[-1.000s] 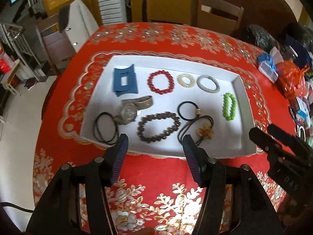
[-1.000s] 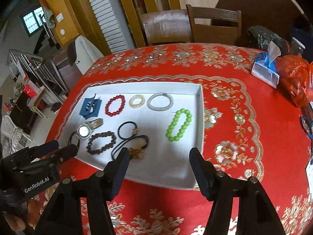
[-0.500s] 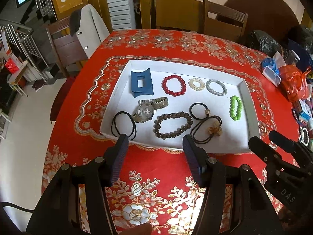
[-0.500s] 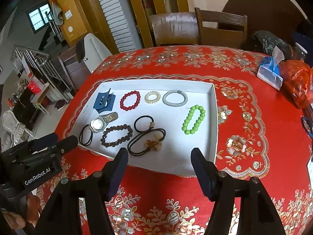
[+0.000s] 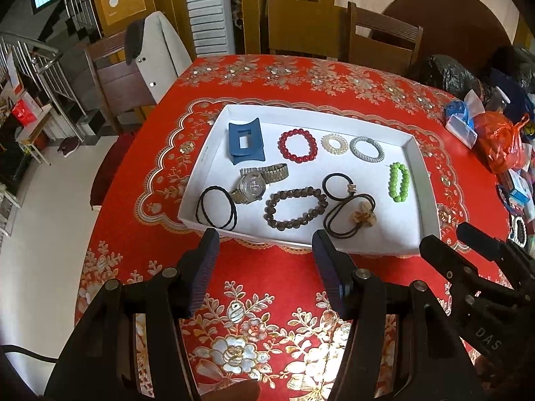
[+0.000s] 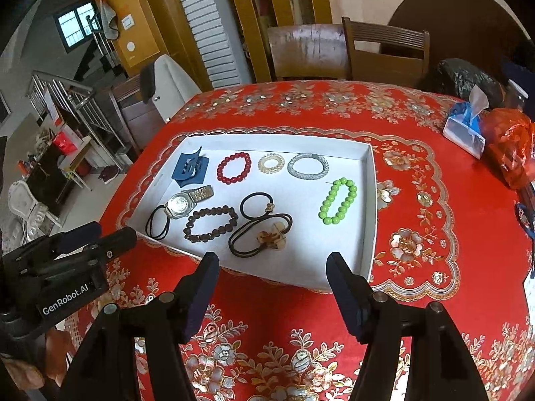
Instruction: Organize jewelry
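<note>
A white tray lies on the red floral tablecloth and holds several pieces. In its far row are a blue hair claw, a red bead bracelet, a pale spiral tie and a silver coil bracelet. Nearer lie a watch, a black hair tie, a brown bead bracelet, black ties with a charm and a green bead bracelet. My left gripper and right gripper hover open and empty over the cloth just short of the tray's near edge.
Wooden chairs stand behind the table, one with a white jacket at the left. A tissue pack, an orange bag and dark bags crowd the table's right side. The table edge drops to floor at the left.
Both grippers have drawn back and up from the tray, so it looks smaller and farther. Nothing on the tray has moved.
</note>
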